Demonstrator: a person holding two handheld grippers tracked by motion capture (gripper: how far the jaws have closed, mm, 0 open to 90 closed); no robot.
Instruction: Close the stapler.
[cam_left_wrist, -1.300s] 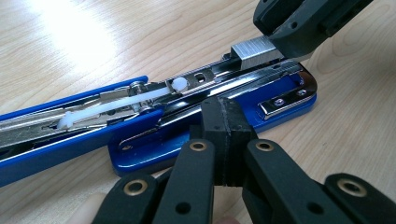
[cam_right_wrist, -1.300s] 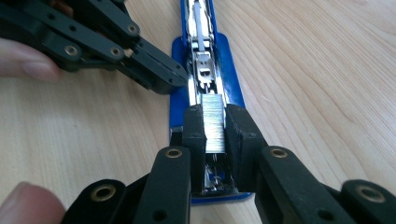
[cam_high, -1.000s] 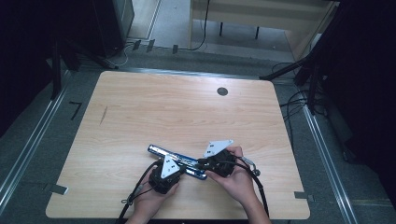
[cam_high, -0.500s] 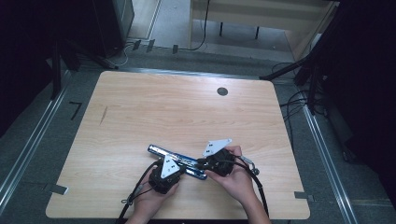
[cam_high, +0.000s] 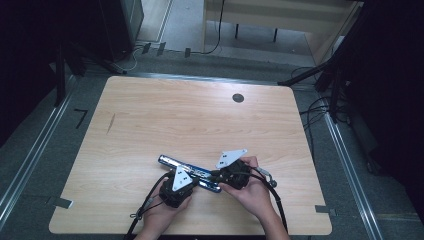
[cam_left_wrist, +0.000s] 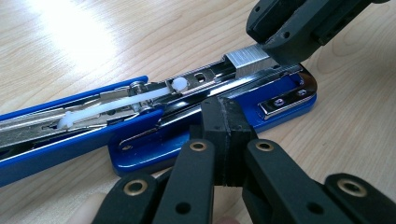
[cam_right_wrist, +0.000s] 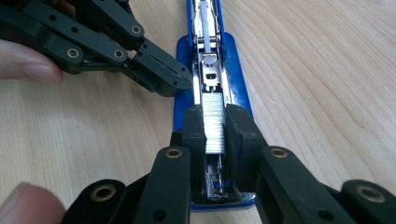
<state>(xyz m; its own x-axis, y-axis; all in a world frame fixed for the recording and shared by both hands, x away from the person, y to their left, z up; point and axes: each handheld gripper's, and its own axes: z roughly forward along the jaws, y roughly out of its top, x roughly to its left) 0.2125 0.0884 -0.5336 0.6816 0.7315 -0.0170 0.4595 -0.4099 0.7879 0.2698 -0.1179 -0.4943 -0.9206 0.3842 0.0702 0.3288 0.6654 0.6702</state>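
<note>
Two grippers meet over an open blue stapler (cam_high: 189, 171) lying near the front edge of the bench (cam_high: 165, 120), its lid swung back flat so the metal channel faces up. In that channel sits a strip of staples (cam_right_wrist: 214, 122) (a white pusher (cam_left_wrist: 112, 105) lies farther along the rail). The right gripper (cam_right_wrist: 214, 128) is narrowed onto the staples, one jaw on each side, right above the channel at the stapler's front end. The left gripper (cam_left_wrist: 227, 135) has its jaws pressed together, and they rest against the stapler's blue base, beside the rail, with nothing between them. In the high view both hands come in from the bottom edge, the left hand (cam_high: 162, 212) and right hand (cam_high: 255, 192) angled inward toward each other, the stapler between them.
</note>
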